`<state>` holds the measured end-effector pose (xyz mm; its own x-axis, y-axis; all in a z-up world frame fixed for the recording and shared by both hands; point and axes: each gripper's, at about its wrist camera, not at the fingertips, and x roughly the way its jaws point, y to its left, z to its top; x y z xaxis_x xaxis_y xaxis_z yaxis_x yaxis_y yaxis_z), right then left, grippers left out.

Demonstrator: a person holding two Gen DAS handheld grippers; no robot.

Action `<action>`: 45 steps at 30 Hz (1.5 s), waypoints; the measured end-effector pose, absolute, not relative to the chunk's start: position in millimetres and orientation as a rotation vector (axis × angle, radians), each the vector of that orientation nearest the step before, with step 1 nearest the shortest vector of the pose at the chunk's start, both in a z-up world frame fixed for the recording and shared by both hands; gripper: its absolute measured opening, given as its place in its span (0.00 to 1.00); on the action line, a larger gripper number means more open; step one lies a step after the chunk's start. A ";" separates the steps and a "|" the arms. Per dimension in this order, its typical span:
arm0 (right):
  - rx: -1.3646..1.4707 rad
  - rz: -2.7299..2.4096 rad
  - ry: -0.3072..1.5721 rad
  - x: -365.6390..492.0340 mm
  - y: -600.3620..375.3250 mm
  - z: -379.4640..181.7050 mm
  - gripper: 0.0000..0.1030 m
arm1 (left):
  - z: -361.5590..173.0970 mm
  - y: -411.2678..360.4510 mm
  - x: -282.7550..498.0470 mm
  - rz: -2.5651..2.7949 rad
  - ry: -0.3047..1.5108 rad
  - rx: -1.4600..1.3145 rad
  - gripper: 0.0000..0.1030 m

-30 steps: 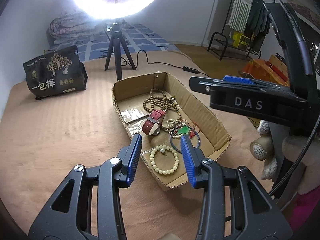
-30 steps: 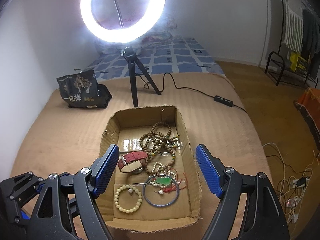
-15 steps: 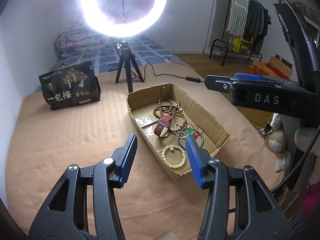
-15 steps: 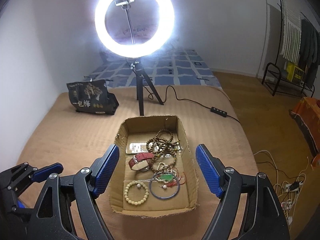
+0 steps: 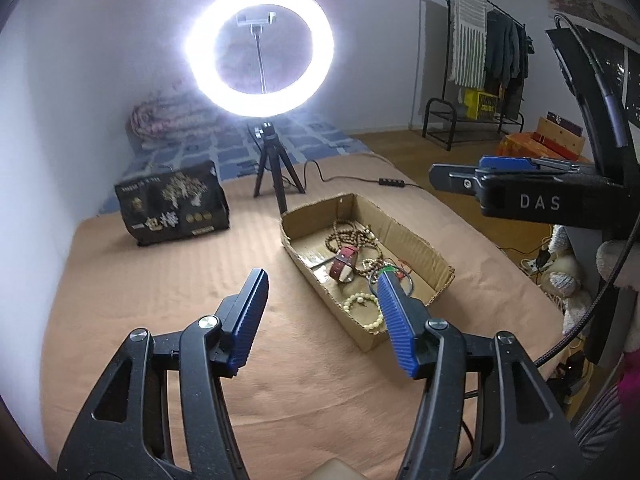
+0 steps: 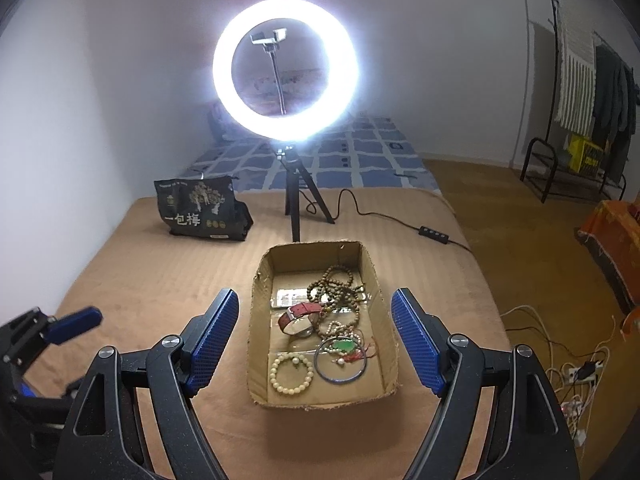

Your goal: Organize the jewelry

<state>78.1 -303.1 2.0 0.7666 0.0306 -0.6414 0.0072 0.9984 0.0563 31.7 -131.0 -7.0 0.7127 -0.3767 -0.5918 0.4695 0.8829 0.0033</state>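
Your left gripper (image 5: 320, 280) hangs above the tan cover (image 5: 160, 280), jaws spread wide with nothing between them; its right pad (image 5: 394, 316) overlaps the near left edge of the box (image 5: 424, 248) in the left wrist view, though you cannot tell whether it touches. Your right gripper (image 6: 314, 300) is also held apart and empty, raised over the near end of the box (image 6: 256, 320), one pad (image 6: 212, 336) to each side of it in the right wrist view. All the jewelry lies inside the box: a cream bead bracelet (image 6: 292, 372) at the near left corner, a blue bangle (image 6: 342, 360) just beside it on the right, a green pendant (image 6: 344, 345) with red cord inside the bangle's ring, a red-strapped watch (image 6: 300, 316) in the middle, and a tangle of brown beads (image 6: 336, 284) toward the far end. A flat clear packet (image 6: 288, 298) lies on the box floor left of the beads. Beyond the box stands a lit ring light (image 6: 284, 68) on a tripod (image 6: 298, 196), and a black bag (image 6: 200, 208) sits to the left of it, well apart from the box. The left gripper's blue tip (image 6: 72, 322) shows at the left edge of the right wrist view.
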 end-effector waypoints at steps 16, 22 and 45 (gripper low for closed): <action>0.021 -0.061 0.618 21.8 -289.5 10.7 0.78 | 11.4 -100.6 -2.4 -0.436 0.551 0.143 0.79; 0.016 -0.083 0.612 18.4 -293.3 5.9 0.78 | 10.2 -104.0 -10.2 -0.428 0.537 0.158 0.96; -0.021 -0.129 0.588 14.7 -288.4 2.1 0.79 | 15.4 -101.7 -13.0 -0.388 0.523 0.146 1.00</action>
